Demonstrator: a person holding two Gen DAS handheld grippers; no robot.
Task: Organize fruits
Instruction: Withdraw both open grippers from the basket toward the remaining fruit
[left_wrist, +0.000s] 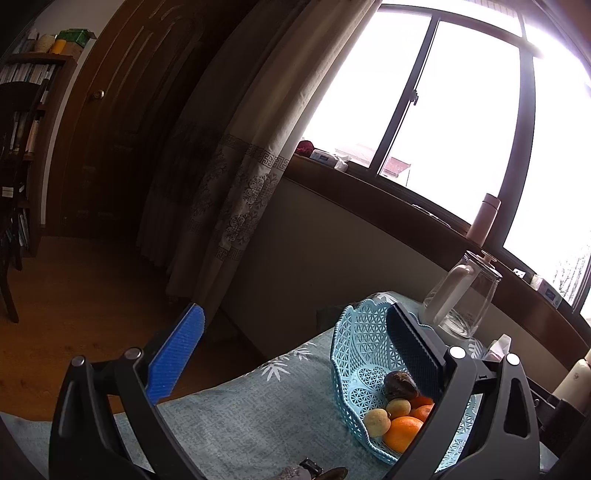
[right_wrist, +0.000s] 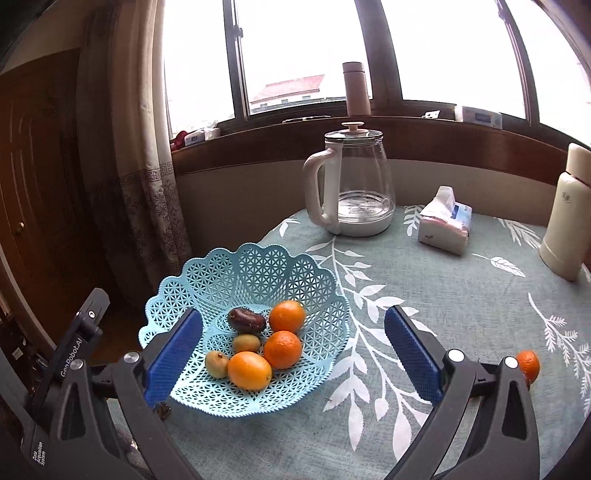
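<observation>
Nearest you on the right, a lone orange (right_wrist: 528, 364) sits on the tablecloth (right_wrist: 443, 288), partly hidden behind the right gripper's (right_wrist: 291, 354) right finger mount and well apart from the basket (right_wrist: 255, 266); that looks like the one fruit not yet gathered. Expect it to be light, firm and round, so it may roll if nudged; take it across its widest middle with gentle pressure, since the peel will likely give a little. Your right gripper hangs over the near table edge with its blue pads (right_wrist: 412, 354) spread wide and nothing between them, aimed at the basket rather than the stray orange. Just beyond, the blue lattice basket holds three oranges (right_wrist: 282, 349), two small yellow-green fruits (right_wrist: 246, 342) and one dark wrinkled fruit (right_wrist: 246, 320), all touching in a cluster. The basket seems thin, light plastic, likely to slide if bumped. Your left gripper (left_wrist: 295, 350) is tilted at the basket's left side, fingers also wide and empty, its right pad (left_wrist: 413, 354) in front of the basket's bowl. Farther off stand a glass kettle (right_wrist: 354, 184), a tissue pack (right_wrist: 445, 225) and a cream flask (right_wrist: 565, 218).
</observation>
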